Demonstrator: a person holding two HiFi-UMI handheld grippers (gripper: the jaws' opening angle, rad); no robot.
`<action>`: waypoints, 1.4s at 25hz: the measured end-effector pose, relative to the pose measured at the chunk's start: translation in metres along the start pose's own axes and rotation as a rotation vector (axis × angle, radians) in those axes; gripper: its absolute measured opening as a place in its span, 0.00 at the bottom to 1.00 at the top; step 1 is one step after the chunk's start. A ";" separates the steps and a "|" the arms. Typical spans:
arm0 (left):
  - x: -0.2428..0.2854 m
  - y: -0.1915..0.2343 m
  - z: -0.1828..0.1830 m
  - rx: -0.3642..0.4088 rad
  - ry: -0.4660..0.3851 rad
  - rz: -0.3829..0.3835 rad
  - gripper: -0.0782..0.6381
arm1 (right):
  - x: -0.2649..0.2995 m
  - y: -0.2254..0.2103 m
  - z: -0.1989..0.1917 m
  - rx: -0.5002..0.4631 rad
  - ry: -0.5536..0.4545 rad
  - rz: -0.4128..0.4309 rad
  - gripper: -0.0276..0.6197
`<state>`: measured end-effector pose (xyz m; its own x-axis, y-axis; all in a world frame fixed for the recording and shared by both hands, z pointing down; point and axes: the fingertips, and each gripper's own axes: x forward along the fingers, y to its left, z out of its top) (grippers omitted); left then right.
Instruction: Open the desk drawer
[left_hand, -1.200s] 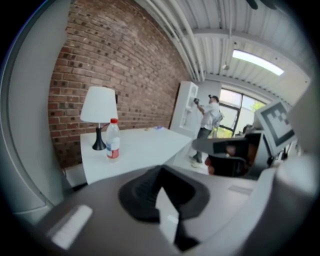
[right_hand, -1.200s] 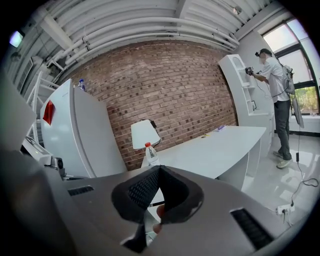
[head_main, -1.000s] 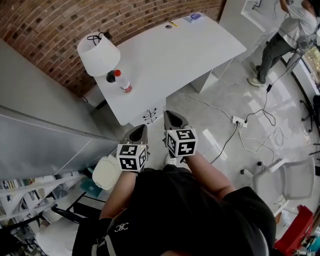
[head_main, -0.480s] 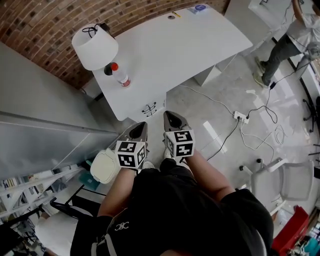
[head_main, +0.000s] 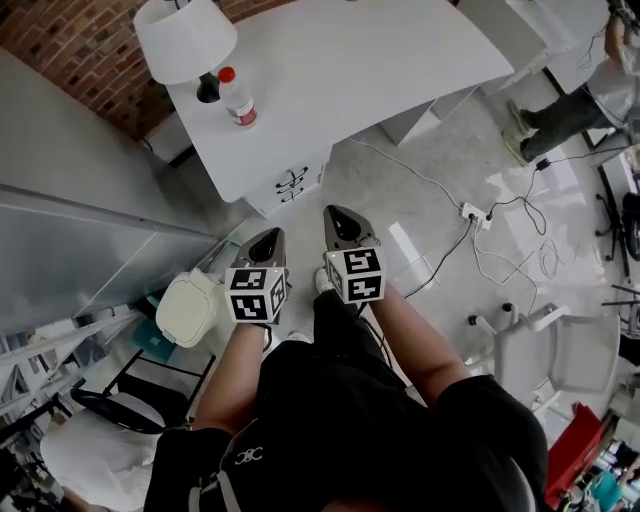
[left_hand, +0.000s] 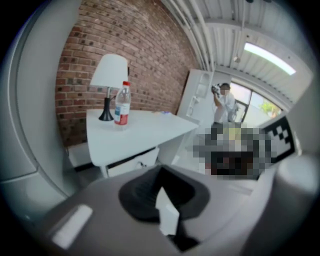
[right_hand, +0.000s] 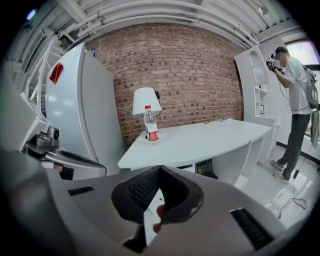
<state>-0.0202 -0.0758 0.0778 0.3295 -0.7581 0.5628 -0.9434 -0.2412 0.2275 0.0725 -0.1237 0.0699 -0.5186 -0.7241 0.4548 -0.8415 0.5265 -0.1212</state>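
From the head view I have the pale floor (head_main: 440, 240) filling most of the picture, with the brick wall (head_main: 60, 40) at the top left. The white table (head_main: 400, 50) stands against that wall, its narrow end turned toward me. A second person (head_main: 570, 105) stands at the far right edge, beyond the table, and a white chair (head_main: 560, 350) sits lower right. Cables run across the floor to a power strip (head_main: 472, 213).

On the table's near corner I see a lamp (head_main: 185, 38) with a white shade. A bottle (head_main: 237, 97) with a red cap and red label stands upright just beside its dark base. The rest of the tabletop I can see is bare, save for small items at the far end that I cannot make out.

The drawer (head_main: 290, 185) is under the table's near end. Its white front carries dark handles and looks pushed fully in.

Both grippers are held over the floor, side by side, short of the drawer and pointing toward it, touching nothing. In its own view, the left gripper (head_main: 266, 240) has its jaws clenched tip to tip with nothing between them. The right gripper (head_main: 340, 218) is just beside it and slightly further forward. Its jaws are likewise pressed together and empty.
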 end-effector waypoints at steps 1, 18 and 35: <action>0.002 0.005 -0.013 -0.007 -0.001 0.006 0.11 | 0.005 0.000 -0.014 -0.013 0.004 -0.004 0.03; 0.207 0.136 -0.256 -0.011 -0.178 0.039 0.10 | 0.206 -0.036 -0.253 -0.518 -0.098 0.140 0.03; 0.264 0.175 -0.345 -0.019 -0.205 0.045 0.10 | 0.323 -0.039 -0.370 -0.869 0.047 0.080 0.03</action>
<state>-0.0853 -0.1090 0.5408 0.2713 -0.8755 0.3998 -0.9554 -0.1946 0.2221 -0.0063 -0.2133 0.5483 -0.5479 -0.6613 0.5123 -0.3790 0.7422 0.5527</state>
